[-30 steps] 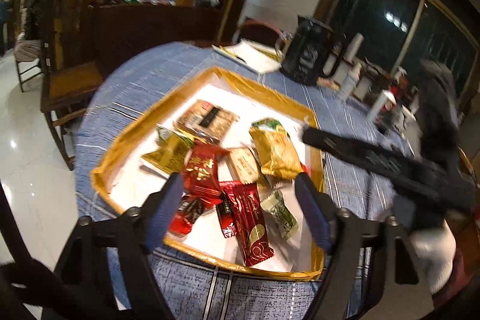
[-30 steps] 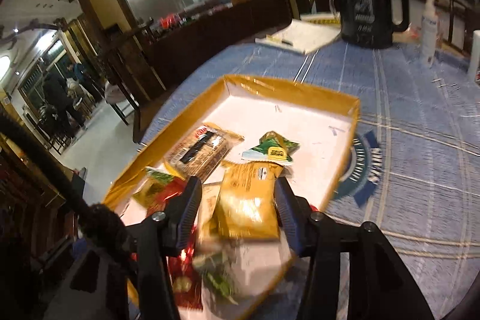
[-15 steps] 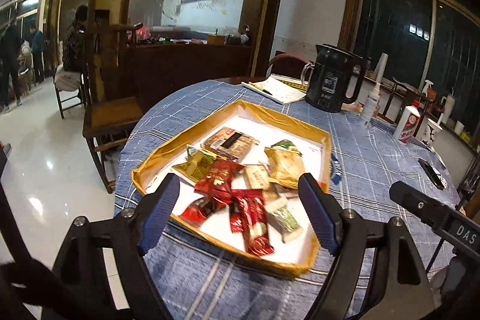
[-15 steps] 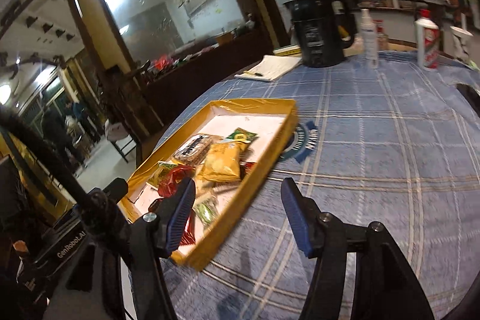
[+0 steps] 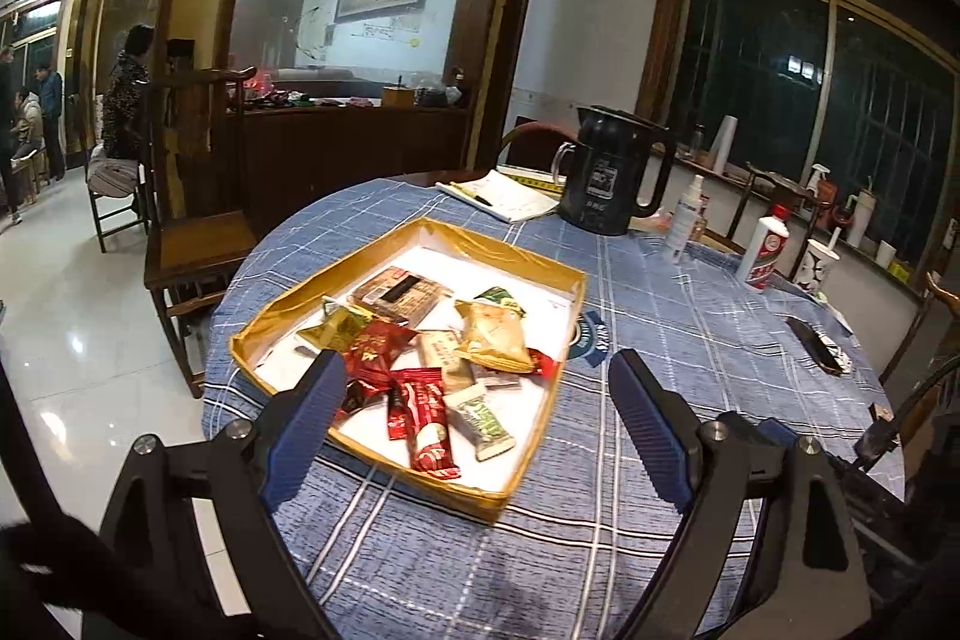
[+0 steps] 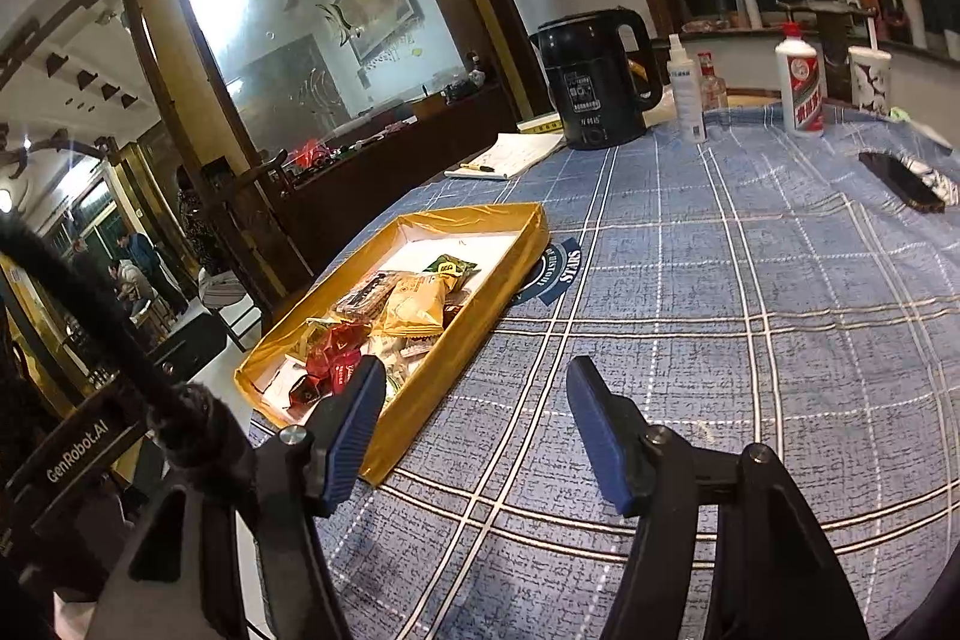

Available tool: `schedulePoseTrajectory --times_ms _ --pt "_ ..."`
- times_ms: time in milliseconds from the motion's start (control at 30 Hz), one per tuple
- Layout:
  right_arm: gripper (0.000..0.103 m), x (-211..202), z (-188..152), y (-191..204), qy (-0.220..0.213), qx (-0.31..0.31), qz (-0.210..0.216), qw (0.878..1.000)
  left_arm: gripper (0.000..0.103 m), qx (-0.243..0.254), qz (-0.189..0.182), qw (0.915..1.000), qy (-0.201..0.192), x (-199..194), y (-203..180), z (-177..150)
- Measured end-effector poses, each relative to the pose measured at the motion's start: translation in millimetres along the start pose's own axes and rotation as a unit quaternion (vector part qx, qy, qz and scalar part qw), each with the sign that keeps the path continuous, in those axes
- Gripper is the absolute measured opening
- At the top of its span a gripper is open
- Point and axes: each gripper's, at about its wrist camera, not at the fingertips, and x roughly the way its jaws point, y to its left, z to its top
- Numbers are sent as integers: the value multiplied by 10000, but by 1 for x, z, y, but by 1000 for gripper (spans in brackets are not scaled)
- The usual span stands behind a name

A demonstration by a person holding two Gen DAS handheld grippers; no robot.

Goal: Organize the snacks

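Fingers of left gripper [image 5: 474,409] and right gripper [image 6: 471,415] just spreading (nothing between), tilted down over tablecloth [image 6: 750,316]

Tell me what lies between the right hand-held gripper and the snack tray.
Only bare blue checked tablecloth separates the right hand-held gripper from the gold tray, shown in the right wrist view.

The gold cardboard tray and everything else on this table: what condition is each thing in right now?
Gold cardboard tray: open-topped, flat on the cloth.
Snack packets: sealed, piled loosely in the tray.
Black electric kettle: upright, lid down.
White notebook: lying open.
White spray bottle: upright.
White red-labelled bottle: upright, capped.
Left gripper: open, holds nothing, jaws just widened.
Right gripper: open, holds nothing, jaws just widened.
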Motion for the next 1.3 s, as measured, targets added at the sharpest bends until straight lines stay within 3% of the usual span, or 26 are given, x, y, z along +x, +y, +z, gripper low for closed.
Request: schedulePoseTrajectory --times_ms 400,600,833,1300 --pt "69 16 -14 16 129 -342 -186 9992 91 46 866 9959 275 22 19 -4" --pt "70 27 -22 37 251 -696 -245 9970 91 353 1195 9919 231 27 17 -9" --pt "70 40 -28 43 481 -796 -287 9952 91 458 1287 9899 366 35 18 -12" --pt "72 40 -31 47 503 -887 -337 9942 91 475 1275 9898 433 35 14 -13"
